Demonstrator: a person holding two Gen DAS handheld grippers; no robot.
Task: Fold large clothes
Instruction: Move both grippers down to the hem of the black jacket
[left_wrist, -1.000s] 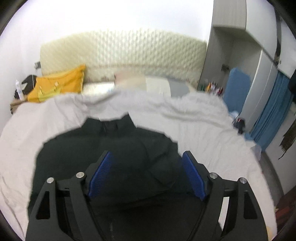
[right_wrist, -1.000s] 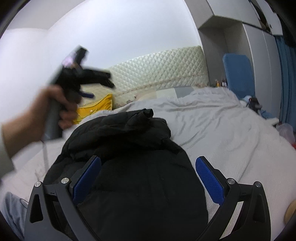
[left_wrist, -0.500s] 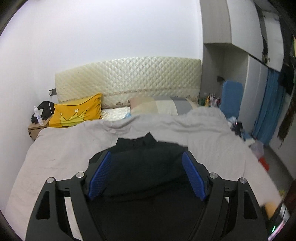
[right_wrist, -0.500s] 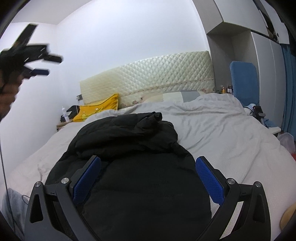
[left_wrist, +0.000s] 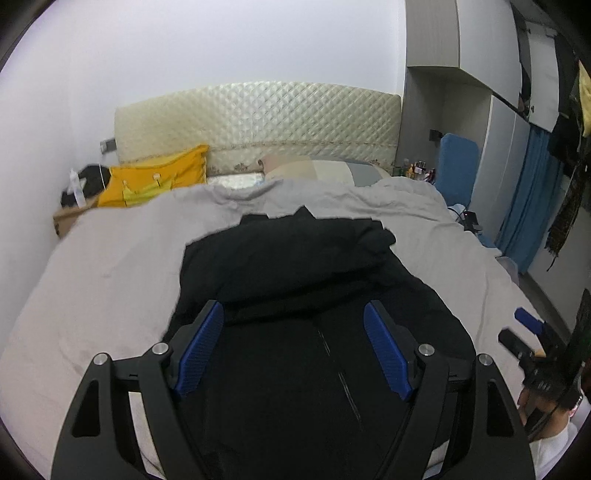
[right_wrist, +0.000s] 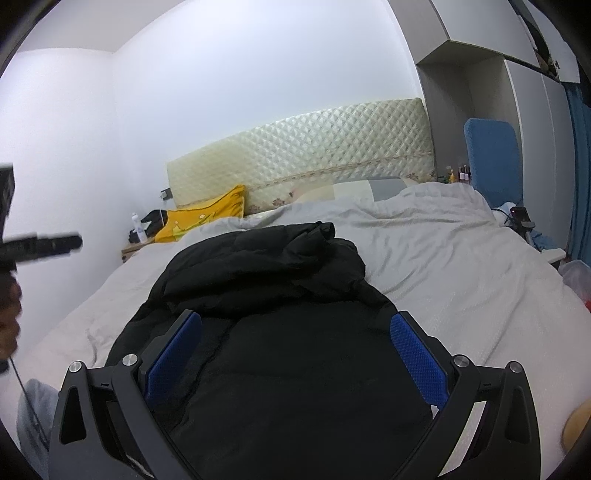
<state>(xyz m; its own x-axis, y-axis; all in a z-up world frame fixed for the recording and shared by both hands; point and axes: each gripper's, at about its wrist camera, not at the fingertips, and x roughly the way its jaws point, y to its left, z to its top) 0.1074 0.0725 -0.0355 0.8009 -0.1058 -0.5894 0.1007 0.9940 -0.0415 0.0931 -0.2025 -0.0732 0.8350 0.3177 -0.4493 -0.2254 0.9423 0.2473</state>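
Black jacket (left_wrist: 303, 280) on grey bedspread (left_wrist: 110, 266)

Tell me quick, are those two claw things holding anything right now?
Left gripper: open, holding nothing, above the black jacket.
Right gripper: open, holding nothing, over the same jacket.

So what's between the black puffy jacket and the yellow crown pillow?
Only rumpled grey bedsheet separates the black puffy jacket from the yellow crown pillow, seen in the right wrist view.
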